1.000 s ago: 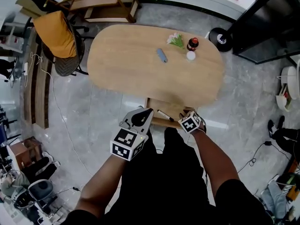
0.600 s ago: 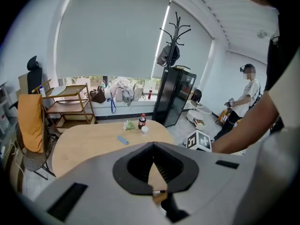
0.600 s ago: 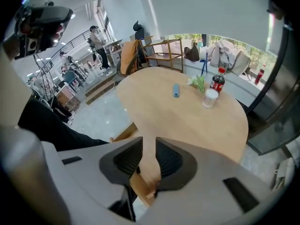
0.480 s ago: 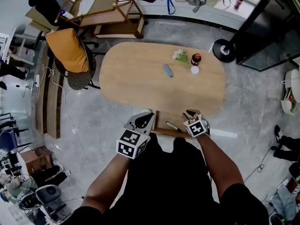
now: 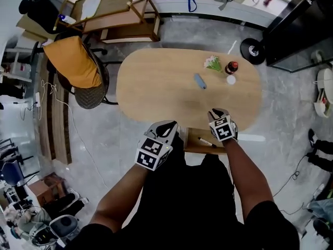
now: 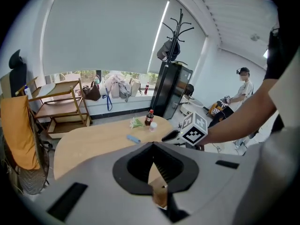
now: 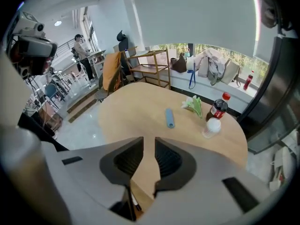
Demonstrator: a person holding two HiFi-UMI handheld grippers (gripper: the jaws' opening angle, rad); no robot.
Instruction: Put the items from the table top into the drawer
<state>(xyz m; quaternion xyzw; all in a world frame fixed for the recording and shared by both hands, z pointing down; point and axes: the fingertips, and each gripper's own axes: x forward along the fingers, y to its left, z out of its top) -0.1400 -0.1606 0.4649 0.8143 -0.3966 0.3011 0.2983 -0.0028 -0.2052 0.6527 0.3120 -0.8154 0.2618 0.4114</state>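
A blue tube (image 5: 200, 80), flowers (image 5: 212, 63), a bottle (image 5: 230, 67) and a white cup (image 5: 231, 79) sat close together near the far right end of the table (image 5: 156, 87). The drawer (image 5: 193, 138) stood open under the near edge with a pen (image 5: 206, 141) in it. The right gripper (image 5: 217, 113) hovered over that edge above the drawer, its jaws narrowly apart, just closing on nothing, while the left gripper (image 5: 167, 126) hung left of the drawer, jaws pressed together and empty.
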